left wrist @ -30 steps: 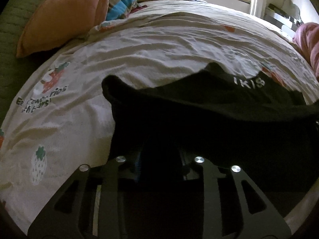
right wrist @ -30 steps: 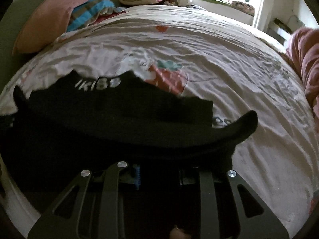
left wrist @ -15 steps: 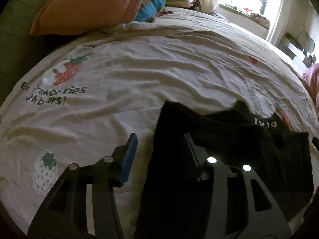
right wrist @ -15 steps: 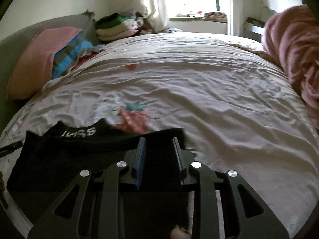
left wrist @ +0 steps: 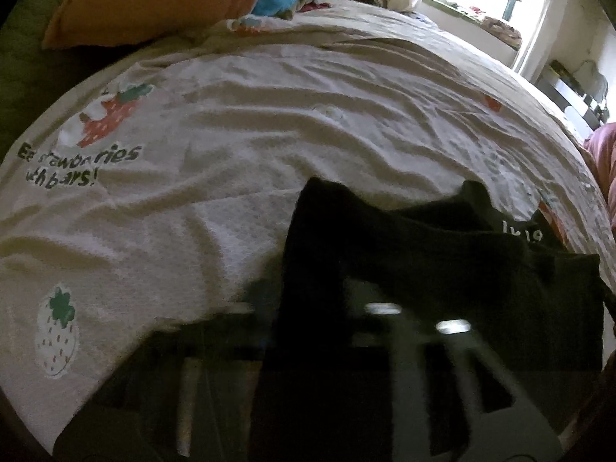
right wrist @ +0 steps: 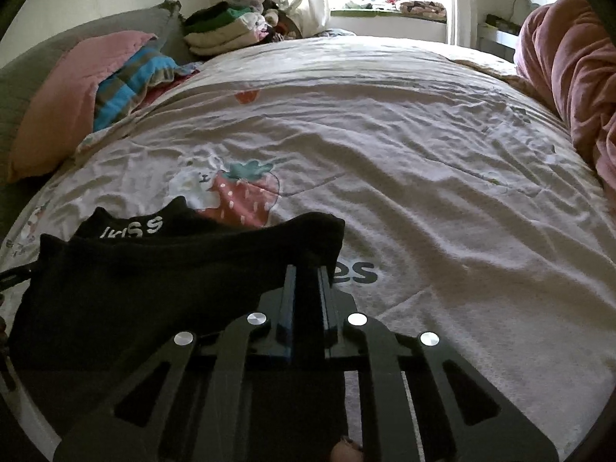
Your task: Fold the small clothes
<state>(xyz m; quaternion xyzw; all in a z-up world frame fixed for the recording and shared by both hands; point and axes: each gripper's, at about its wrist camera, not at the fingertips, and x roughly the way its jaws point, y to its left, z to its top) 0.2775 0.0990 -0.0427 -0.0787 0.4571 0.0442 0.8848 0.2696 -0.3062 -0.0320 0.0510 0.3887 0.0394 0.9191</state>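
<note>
Right gripper (right wrist: 306, 269), apart 0.5 s ago, now pinches the black garment (right wrist: 154, 269) corner on the bed (right wrist: 423, 154); left gripper (left wrist: 308, 308) blurred, state indeterminable; next fold likely starting.

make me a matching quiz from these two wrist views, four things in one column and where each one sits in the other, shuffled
Things:
1. black garment with white lettering
2. pink pillow
3. stack of folded clothes
4. dusty-pink fleece blanket

Places:
A. far corner of the bed, beside the window curtain
B. right edge of the bed
C. near edge of the bed, one corner pinched in the right gripper
D. left side, against the grey-green headboard cushion

Pairs: 1-C, 2-D, 3-A, 4-B
</note>
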